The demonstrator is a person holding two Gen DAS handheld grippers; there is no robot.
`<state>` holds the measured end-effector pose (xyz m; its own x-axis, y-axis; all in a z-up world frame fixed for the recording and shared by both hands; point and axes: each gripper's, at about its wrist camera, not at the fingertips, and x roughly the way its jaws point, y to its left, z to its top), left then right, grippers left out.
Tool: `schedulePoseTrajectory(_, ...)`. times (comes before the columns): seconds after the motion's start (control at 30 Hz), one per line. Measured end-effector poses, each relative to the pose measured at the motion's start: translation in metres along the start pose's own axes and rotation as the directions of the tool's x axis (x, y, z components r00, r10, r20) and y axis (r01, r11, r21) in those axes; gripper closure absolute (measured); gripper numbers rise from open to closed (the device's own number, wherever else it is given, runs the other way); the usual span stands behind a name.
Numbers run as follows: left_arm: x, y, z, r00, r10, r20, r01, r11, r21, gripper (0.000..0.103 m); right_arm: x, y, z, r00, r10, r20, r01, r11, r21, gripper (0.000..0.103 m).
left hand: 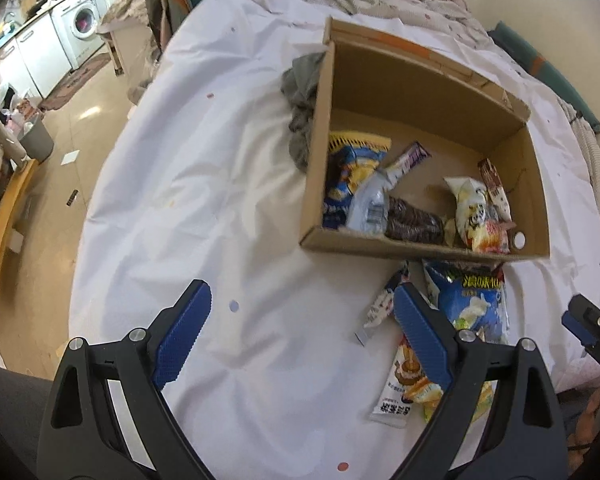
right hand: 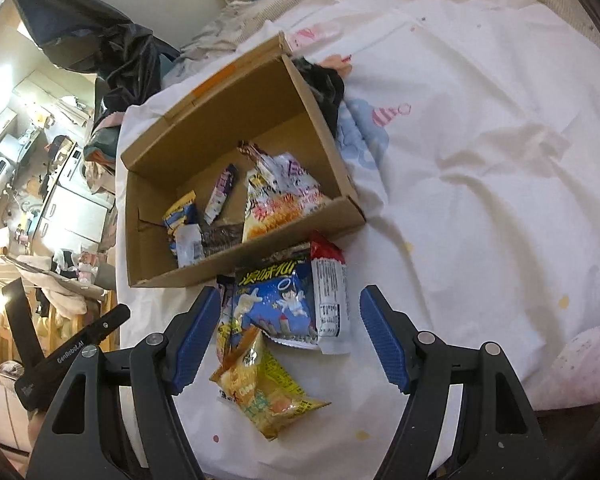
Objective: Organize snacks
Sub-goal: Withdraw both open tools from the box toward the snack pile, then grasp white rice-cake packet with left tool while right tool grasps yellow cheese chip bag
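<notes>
Two claws hang over a bed (left hand: 220,160) spread with a white sheet, both with their blue pads wide apart and nothing between them. In the left wrist view, the left claw (left hand: 302,340) fills the bottom of the frame above bare sheet, while the cardboard box (left hand: 420,68) sits in the upper right, a grey cloth (left hand: 302,92) bunched against its left wall. Several snack packets lie inside along the near wall, among them a blue and yellow bag (left hand: 348,168) at the left and a pale bag (left hand: 474,204) at the right.

In the right wrist view, the right claw (right hand: 290,336) hovers at the bottom centre over the loose snacks just in front of the box. A blue packet (right hand: 276,300) lies in the middle, a red and white packet (right hand: 330,292) touching its right edge, and a yellow bag (right hand: 264,392) lower down, nearest the claw.
</notes>
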<state>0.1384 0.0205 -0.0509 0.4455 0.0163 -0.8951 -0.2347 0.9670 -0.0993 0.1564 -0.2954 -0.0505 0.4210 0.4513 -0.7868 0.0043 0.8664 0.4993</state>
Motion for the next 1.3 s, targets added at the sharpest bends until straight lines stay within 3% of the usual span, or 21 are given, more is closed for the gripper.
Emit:
schedulePoseTrajectory(0.17,0.019,-0.013,-0.014,0.993,-0.057,-0.103,0.061,0.997,0.037,0.014,0.008,0.0,0.0,1.0,-0.013,-0.025,0.013,1.0,0.003,0.028)
schedulePoseTrajectory(0.33,0.048,-0.037,-0.039,0.964,-0.07,-0.255,0.106,0.986,0.129,0.03,0.012,0.0,0.0,0.999,-0.015,-0.035,0.015,1.0,0.006,0.028)
schedulePoseTrajectory(0.53,0.067,-0.062,-0.056,0.942,-0.076,-0.326,0.142,0.972,0.185,0.031,0.015,-0.002,-0.006,0.996,-0.038,-0.079,0.037,0.999,-0.014,0.028)
schedulePoseTrajectory(0.67,0.076,-0.079,-0.058,0.945,-0.057,-0.321,0.138,0.962,0.236,0.031,0.019,0.005,-0.022,0.986,-0.024,-0.168,0.01,0.996,-0.089,0.027)
schedulePoseTrajectory(0.7,0.079,-0.082,-0.059,0.942,-0.057,-0.33,0.142,0.961,0.238,0.032,0.022,0.007,-0.026,0.981,-0.03,-0.194,0.007,0.993,-0.115,0.021)
schedulePoseTrajectory(0.77,0.085,-0.084,-0.062,0.937,-0.054,-0.346,0.143,0.961,0.239,0.039,0.033,0.008,-0.037,0.963,-0.072,-0.261,0.03,0.986,-0.163,0.02)
schedulePoseTrajectory(0.83,0.088,-0.085,-0.064,0.938,-0.04,-0.345,0.131,0.96,0.246,0.052,0.046,0.008,-0.046,0.94,-0.075,-0.333,0.018,0.985,-0.169,0.02)
schedulePoseTrajectory(0.87,0.088,-0.087,-0.065,0.94,-0.028,-0.34,0.122,0.959,0.257,0.069,0.054,0.008,-0.05,0.926,-0.069,-0.372,0.006,0.986,-0.167,0.02)
schedulePoseTrajectory(0.97,0.088,-0.086,-0.064,0.94,-0.029,-0.341,0.124,0.958,0.258,0.076,0.076,0.007,-0.061,0.883,-0.075,-0.463,0.006,0.989,-0.149,0.02)
schedulePoseTrajectory(1.03,0.087,-0.083,-0.064,0.939,-0.029,-0.342,0.121,0.961,0.25,0.076,0.087,0.009,-0.066,0.867,-0.075,-0.492,0.008,0.991,-0.137,0.02)
schedulePoseTrajectory(1.07,0.086,-0.082,-0.064,0.939,-0.029,-0.342,0.12,0.961,0.248,0.076,0.092,0.011,-0.067,0.865,-0.087,-0.494,0.014,0.989,-0.15,0.021)
schedulePoseTrajectory(1.1,0.084,-0.08,-0.064,0.938,-0.028,-0.344,0.119,0.962,0.245,0.076,0.094,0.014,-0.068,0.869,-0.101,-0.485,0.021,0.986,-0.168,0.03)
schedulePoseTrajectory(1.13,0.08,-0.075,-0.065,0.935,-0.035,-0.352,0.124,0.964,0.234,0.076,0.095,0.019,-0.068,0.871,-0.118,-0.476,0.022,0.979,-0.203,0.053)
schedulePoseTrajectory(1.2,0.072,-0.068,-0.068,0.927,-0.055,-0.371,0.14,0.968,0.206,0.076,0.095,0.021,-0.07,0.867,-0.123,-0.484,0.015,0.975,-0.221,0.059)
schedulePoseTrajectory(1.3,0.061,-0.053,-0.073,0.917,-0.086,-0.39,0.157,0.975,0.155,0.077,0.084,0.026,-0.071,0.871,-0.063,-0.486,-0.048,0.976,-0.213,0.06)
